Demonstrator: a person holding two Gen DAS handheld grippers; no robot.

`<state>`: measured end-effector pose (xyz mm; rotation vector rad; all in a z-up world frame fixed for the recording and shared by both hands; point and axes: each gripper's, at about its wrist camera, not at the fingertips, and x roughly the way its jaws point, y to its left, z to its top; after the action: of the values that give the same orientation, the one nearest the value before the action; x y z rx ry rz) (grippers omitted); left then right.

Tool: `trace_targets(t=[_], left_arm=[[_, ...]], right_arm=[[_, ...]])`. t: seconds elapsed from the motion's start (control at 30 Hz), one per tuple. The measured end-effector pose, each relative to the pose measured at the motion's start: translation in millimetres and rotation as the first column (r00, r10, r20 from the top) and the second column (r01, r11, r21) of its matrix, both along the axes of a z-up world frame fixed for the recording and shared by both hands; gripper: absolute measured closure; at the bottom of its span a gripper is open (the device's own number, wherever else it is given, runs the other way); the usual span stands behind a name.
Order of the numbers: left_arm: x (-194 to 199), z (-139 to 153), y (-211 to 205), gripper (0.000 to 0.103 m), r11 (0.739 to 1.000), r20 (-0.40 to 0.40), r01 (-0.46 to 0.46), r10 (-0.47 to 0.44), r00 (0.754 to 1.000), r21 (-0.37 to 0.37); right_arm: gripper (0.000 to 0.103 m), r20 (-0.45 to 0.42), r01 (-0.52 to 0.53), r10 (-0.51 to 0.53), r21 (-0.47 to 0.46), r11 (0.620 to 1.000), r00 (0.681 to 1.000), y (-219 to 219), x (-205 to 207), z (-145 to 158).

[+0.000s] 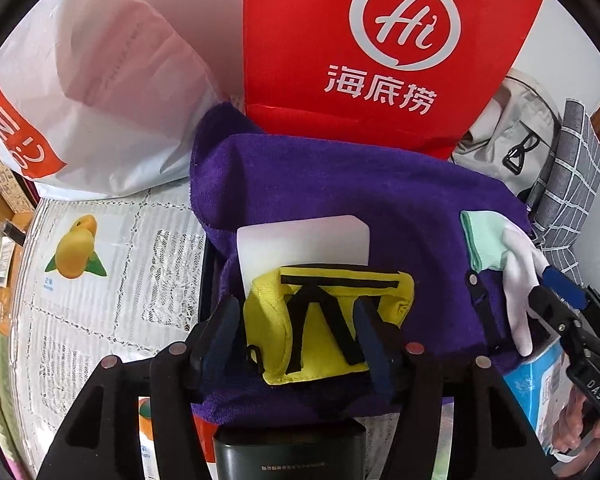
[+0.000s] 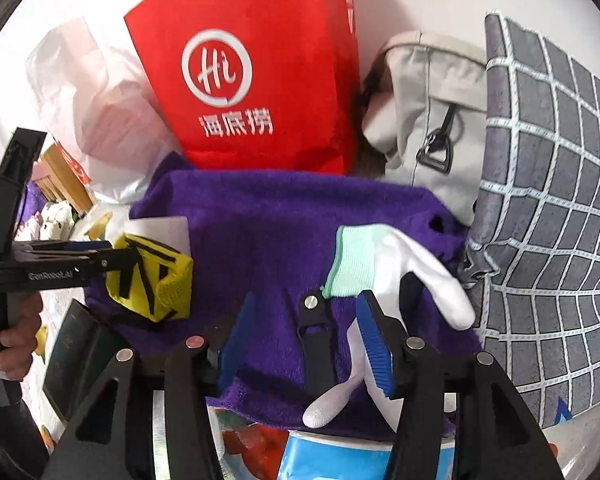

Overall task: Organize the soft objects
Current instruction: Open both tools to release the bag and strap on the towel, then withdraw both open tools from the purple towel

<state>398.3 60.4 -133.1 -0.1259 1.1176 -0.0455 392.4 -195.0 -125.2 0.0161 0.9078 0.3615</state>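
- The left gripper (image 1: 296, 332) stands with its jaws apart over the purple towel (image 1: 340, 184); the yellow pouch (image 1: 324, 324), marked with black strips, lies between the two blue-padded fingers (image 1: 370, 340); the pads sit just beside its edges, though whether they touch the fabric is hard to tell from this angle.
- A white card (image 1: 300, 240) lies flat on the towel, its near edge tucked under the far side of the pouch.
- The right gripper (image 2: 304, 344) is likewise parted; the white glove (image 2: 400, 264), with its mint-green cuff, lies on the towel with its cuff beyond the claw; one glove finger runs back beside the right-hand blue pad (image 2: 374, 344) and out toward the towel's near edge; the left-hand pad stands clear of the glove, over bare purple cloth.
- Pouch and glove lie well apart, the pouch toward the towel's left, the glove toward its right.
- Behind the towel stands a red paper bag (image 2: 240, 80); a white plastic bag (image 1: 100, 80) is to its left, a grey fabric bag (image 2: 428, 112) and a grey checked cloth (image 2: 548, 200) to its right.
- A lace tablecloth (image 1: 112, 280) covers the table left of the towel.
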Motion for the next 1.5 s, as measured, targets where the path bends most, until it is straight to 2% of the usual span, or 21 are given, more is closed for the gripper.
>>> trace_targets(t=[0.1, 0.33, 0.43, 0.57, 0.67, 0.73, 0.83, 1.1, 1.23, 1.33, 1.37, 1.4, 1.43, 1.47, 1.5], left_arm=[[-2, 3, -1, 0.045, 1.0, 0.008, -0.001, 0.001, 1.0, 0.007], [-10, 20, -2, 0.043, 1.0, 0.073, -0.01, 0.008, 0.997, 0.023], [-15, 28, -4, 0.043, 1.0, 0.115, 0.007, -0.01, 0.993, 0.026], [-16, 33, -5, 0.043, 1.0, 0.121, 0.014, -0.016, 0.992, 0.02], [-18, 37, -3, 0.043, 1.0, 0.125, 0.018, -0.018, 0.992, 0.0], [-20, 40, -2, 0.043, 1.0, 0.131, 0.015, -0.014, 0.991, -0.004], [-22, 43, -3, 0.043, 1.0, 0.133, 0.01, -0.008, 0.991, -0.013], [-24, 46, -9, 0.043, 0.998, 0.136, 0.049, -0.043, 0.99, -0.041], [-24, 46, -10, 0.043, 0.995, 0.128, 0.06, -0.051, 0.991, -0.074], [-24, 47, -10, 0.043, 0.995, 0.129, 0.063, -0.053, 0.99, -0.076], [-24, 46, -9, 0.043, 0.995, 0.128, 0.061, -0.051, 0.991, -0.077], [-23, 46, -9, 0.043, 0.995, 0.124, 0.059, -0.049, 0.991, -0.08], [-23, 45, -8, 0.043, 0.995, 0.121, 0.058, -0.048, 0.991, -0.085], [-23, 45, -8, 0.043, 0.994, 0.118, 0.057, -0.046, 0.992, -0.089], [-23, 45, -8, 0.043, 0.994, 0.117, 0.056, -0.045, 0.992, -0.092]], right_arm=[[0.041, 0.031, 0.015, -0.016, 0.013, 1.0, 0.999, -3, -4, 8], [0.04, 0.097, 0.075, -0.08, 0.054, 0.996, 0.992, -7, -15, 22], [0.04, 0.122, 0.069, -0.075, 0.055, 0.996, 0.99, -3, -22, 29], [0.04, 0.135, 0.072, -0.076, 0.03, 0.997, 0.988, 7, -36, 38], [0.04, 0.101, 0.057, -0.061, 0.039, 0.998, 0.993, 13, -51, 38], [0.04, 0.063, 0.038, -0.04, 0.029, 0.999, 0.997, 19, -62, 32], [0.03, 0.016, -0.004, 0.004, 0.002, 1.0, 1.0, 31, -76, 17], [0.026, -0.103, -0.058, 0.049, -0.088, 0.994, 0.993, 66, -90, -26], [0.026, -0.139, -0.042, 0.024, -0.123, 0.992, 0.99, 76, -88, -45], [0.026, -0.089, -0.036, 0.019, -0.189, 0.981, 0.996, 83, -93, -49], [0.032, -0.079, -0.043, 0.028, -0.196, 0.98, 0.996, 85, -94, -49], [0.046, -0.072, -0.047, 0.033, -0.2, 0.979, 0.997, 86, -95, -50], [0.056, -0.076, -0.06, 0.045, -0.202, 0.978, 0.996, 87, -96, -51], [0.073, -0.08, -0.069, 0.054, -0.203, 0.977, 0.995, 87, -96, -53], [0.085, -0.072, -0.071, 0.057, -0.207, 0.976, 0.996, 87, -97, -53]])
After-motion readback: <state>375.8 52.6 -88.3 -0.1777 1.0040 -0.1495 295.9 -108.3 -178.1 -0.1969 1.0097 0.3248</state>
